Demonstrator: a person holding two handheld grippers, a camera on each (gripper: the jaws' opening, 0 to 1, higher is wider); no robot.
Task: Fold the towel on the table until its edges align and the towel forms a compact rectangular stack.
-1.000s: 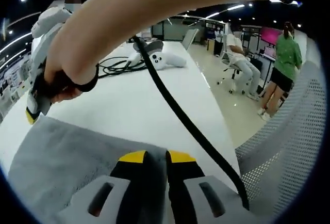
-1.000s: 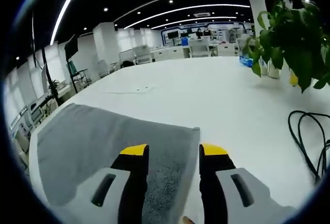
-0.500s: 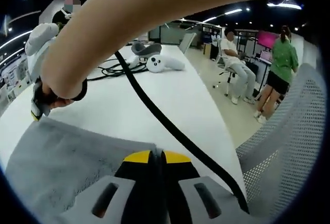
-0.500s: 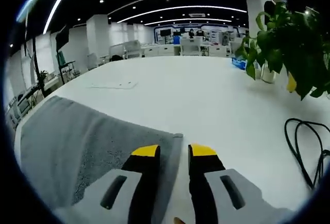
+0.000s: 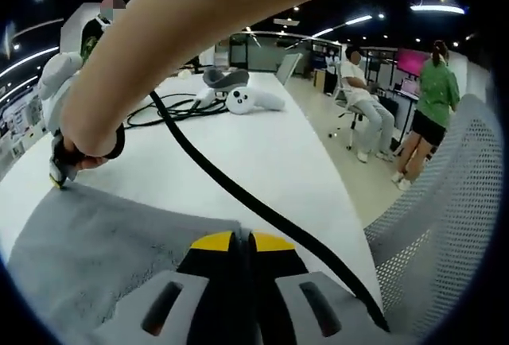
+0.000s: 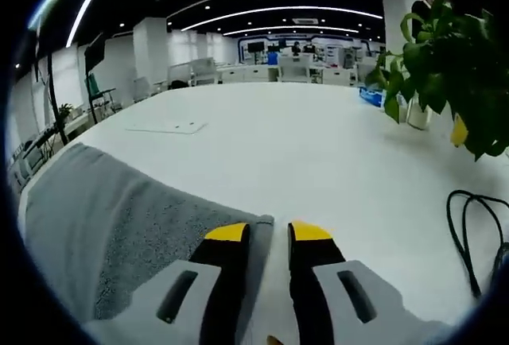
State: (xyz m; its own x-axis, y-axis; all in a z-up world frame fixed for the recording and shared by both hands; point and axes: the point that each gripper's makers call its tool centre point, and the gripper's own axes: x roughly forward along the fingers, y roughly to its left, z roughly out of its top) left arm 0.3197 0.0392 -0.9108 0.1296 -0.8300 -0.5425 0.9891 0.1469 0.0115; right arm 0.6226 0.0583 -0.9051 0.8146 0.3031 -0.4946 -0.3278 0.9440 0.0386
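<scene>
Item: grey towel [image 5: 95, 242], flat on the white table [image 5: 262, 146], near edge toward you. Left gripper [image 5: 241, 239]: jaws clenched on 1 towel corner. Right gripper [image 6: 269, 230]: jaws narrowly parted astride the other corner [image 6: 258, 222], not fully pinched. Step, judged: securing 2 corners for the first fold. Next: close your right jaws, then lift both corners together, level, toward the far edge.

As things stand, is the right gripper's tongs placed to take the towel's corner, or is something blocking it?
Probably yes. The right tongs already straddle the grey towel at its corner, with bare white table ahead. Nothing lies between; the black cable sits well off to the side.
</scene>
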